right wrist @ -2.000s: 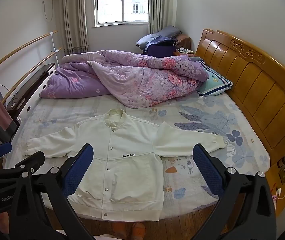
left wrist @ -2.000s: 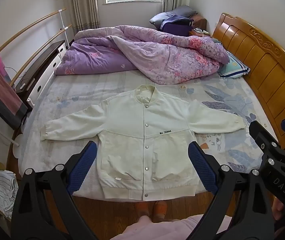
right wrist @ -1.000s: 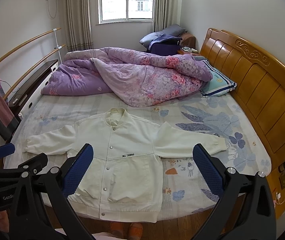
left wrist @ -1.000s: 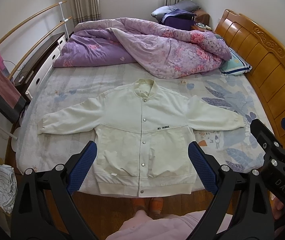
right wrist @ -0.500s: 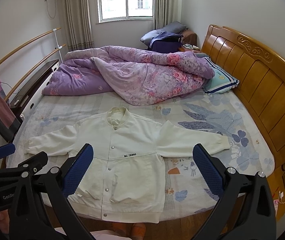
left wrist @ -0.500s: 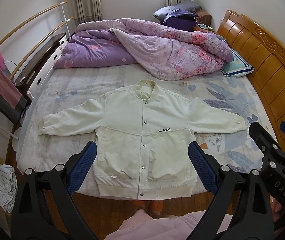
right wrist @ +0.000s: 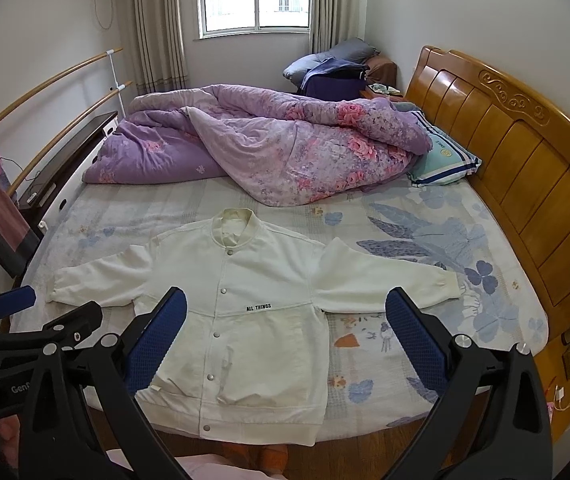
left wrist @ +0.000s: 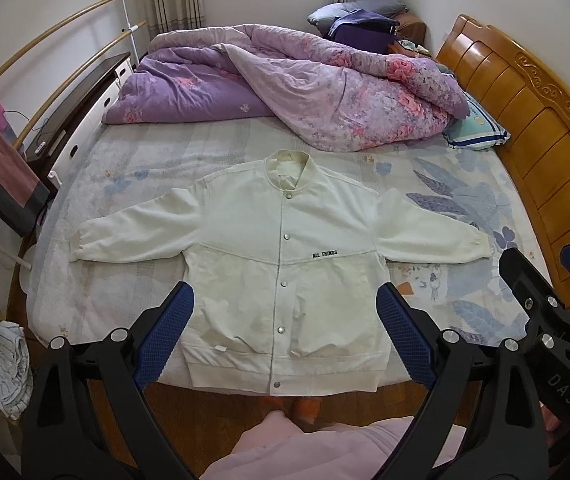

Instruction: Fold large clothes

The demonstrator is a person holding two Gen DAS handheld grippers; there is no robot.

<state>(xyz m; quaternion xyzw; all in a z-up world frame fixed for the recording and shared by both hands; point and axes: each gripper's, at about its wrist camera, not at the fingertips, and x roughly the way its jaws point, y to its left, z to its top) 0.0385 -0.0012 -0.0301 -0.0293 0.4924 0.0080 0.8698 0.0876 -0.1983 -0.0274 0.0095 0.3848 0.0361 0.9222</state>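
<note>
A cream-white snap-button jacket (left wrist: 285, 256) lies flat, front up, on the bed with both sleeves spread out sideways and its hem at the near bed edge. It also shows in the right wrist view (right wrist: 237, 312). My left gripper (left wrist: 283, 336) is open and empty, held in the air above the hem. My right gripper (right wrist: 285, 340) is open and empty, held above the jacket's right half. The right gripper also shows at the right edge of the left wrist view (left wrist: 541, 312), and the left gripper at the left edge of the right wrist view (right wrist: 37, 332).
A rumpled purple floral quilt (left wrist: 293, 84) covers the far half of the bed. A striped pillow (left wrist: 477, 128) lies by the wooden headboard (left wrist: 533, 120) on the right. A dark cabinet (left wrist: 81, 108) and a towel rail (left wrist: 1, 148) stand on the left. Clothes (left wrist: 1, 360) lie on the floor.
Both grippers have shifted slightly, so the jacket sits a little differently in view. The jacket has not moved. Both grippers stay open.
</note>
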